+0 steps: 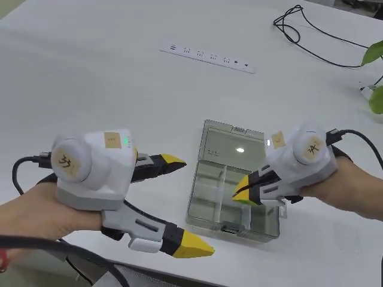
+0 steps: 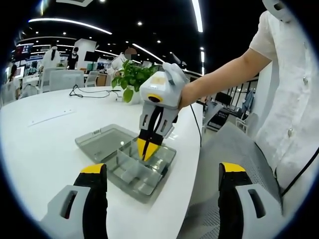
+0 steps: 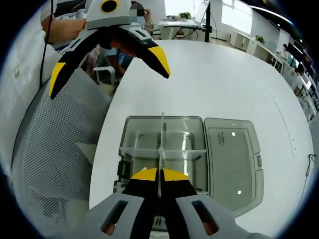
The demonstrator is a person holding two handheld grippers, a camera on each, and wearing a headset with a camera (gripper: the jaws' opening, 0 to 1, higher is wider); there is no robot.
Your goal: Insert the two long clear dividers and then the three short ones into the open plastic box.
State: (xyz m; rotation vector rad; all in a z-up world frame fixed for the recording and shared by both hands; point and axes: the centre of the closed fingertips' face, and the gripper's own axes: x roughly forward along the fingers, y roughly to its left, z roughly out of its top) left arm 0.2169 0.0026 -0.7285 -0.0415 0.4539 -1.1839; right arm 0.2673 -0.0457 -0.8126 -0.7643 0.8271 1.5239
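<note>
Divider, a thin clear plastic strip (image 3: 161, 130): it's up on edge over the tray, running down the middle and crossing a second clear strip (image 3: 184, 151) that lies the other way. Fully seated in its slots? I can't tell.
Left gripper, white body with yellow-tipped black jaws (image 1: 182, 203): jaws flung wide, nothing between them. It hangs off the box's left side, likely out of the way while standing by to steady the box if it skids.
Power strip, long and white (image 1: 206, 58): well behind the box and out of play.
Box, shallow grey translucent plastic (image 1: 263, 230): it sits on the white table (image 1: 90, 72) near the person. The hinged lid (image 1: 233, 143) is folded flat on the far side, so the tray faces up and strips can drop in from above.
Right gripper, same white-and-yellow build (image 1: 242, 192): jaws squeezed down to a sliver on the divider, tips dipped low over the tray. The edge-on pinch keeps the strip vertical so it can meet the wall grooves squarely.
Black cable (image 1: 311, 36) and green plant leaves (image 1: 374, 54): far right at the back, no bearing on the work.
Step in hand: seating this strip, by my read. It wants a straight press down, since any tilt could jam it against the crossing strip.
</note>
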